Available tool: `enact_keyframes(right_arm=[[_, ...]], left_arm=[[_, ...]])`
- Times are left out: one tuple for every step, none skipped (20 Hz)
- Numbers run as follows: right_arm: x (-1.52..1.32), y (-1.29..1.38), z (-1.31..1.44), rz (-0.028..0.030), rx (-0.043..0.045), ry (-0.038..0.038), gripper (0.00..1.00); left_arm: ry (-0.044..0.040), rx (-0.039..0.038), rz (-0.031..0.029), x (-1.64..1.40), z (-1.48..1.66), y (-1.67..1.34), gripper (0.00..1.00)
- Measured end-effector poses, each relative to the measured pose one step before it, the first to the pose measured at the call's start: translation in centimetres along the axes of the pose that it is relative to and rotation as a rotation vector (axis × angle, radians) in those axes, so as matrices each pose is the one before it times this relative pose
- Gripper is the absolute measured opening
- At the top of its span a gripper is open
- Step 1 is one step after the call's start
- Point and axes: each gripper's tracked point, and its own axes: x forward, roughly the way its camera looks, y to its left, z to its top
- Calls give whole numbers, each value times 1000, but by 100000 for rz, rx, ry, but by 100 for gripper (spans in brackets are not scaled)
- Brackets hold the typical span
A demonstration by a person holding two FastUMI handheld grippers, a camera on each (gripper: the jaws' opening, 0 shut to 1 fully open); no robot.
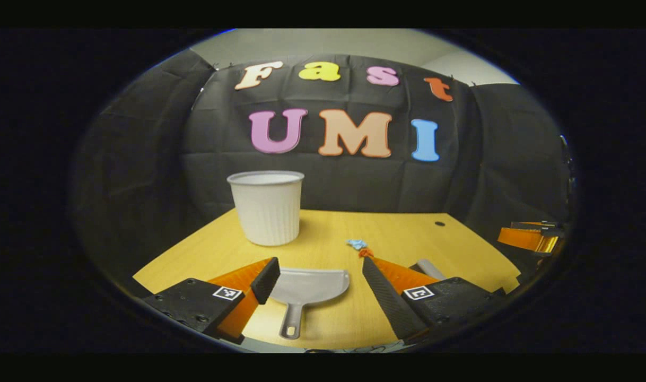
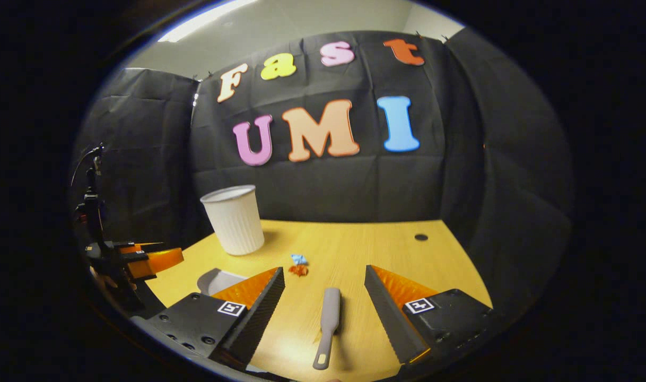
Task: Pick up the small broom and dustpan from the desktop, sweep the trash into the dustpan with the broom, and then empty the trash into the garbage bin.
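Observation:
A grey dustpan [image 1: 307, 289] lies flat on the wooden desktop [image 1: 397, 228], handle toward me. My left gripper [image 1: 319, 262] hovers open just above and behind it, one finger on each side. The small grey broom [image 2: 329, 318] lies lengthwise on the desk between the open fingers of my right gripper [image 2: 323, 270], which does not touch it. A blue scrap [image 2: 299, 259] and an orange scrap [image 2: 299, 270] of trash sit just beyond the broom. The white ribbed garbage bin [image 1: 266, 207] stands upright at the back left. The dustpan's edge [image 2: 217, 280] peeks out behind the right gripper's left finger.
The desk has a cable hole [image 2: 420, 237] at the back right. Black cloth walls close in the desk's far and side edges. In the right gripper view the left gripper [image 2: 142, 260] shows at the far left; in the left gripper view the right gripper [image 1: 530, 237] shows at the far right.

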Motion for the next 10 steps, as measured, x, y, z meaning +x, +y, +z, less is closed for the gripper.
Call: enact_keyframes(right_arm=[[805, -37, -2307, -165, 569, 7112, 93], [935, -65, -2334, -253, 61, 7152, 93], [1251, 187, -1807, 176, 325, 7138, 92], [946, 17, -1180, 454, 1049, 4539, 93], [614, -166, -1002, -162, 912, 4534, 93], [743, -521, -1016, -1344, 106, 4452, 93], [880, -549, -857, -1496, -141, 4259, 93], [976, -536, -885, -1140, -385, 4902, 93], [836, -61, -723, -427, -556, 4298, 93], [750, -405, -492, -1119, -663, 3572, 93]], left_arm=[[6663, 164, 1075, 561, -1986, 797, 94], [7282, 44, 938, 736, -2136, 739, 95], [7703, -94, 682, 427, -2175, 490, 95], [6156, -444, 475, 772, -1599, 479, 94], [4660, -290, -524, 434, -1233, 80, 95], [3035, 97, -663, 603, -797, -54, 95], [4206, 170, -253, 495, -1096, 165, 96], [4357, -9, -990, 684, -1034, -24, 95], [3567, -658, -1269, 113, -1077, 127, 96], [3495, -479, -469, 426, -640, 136, 96]])
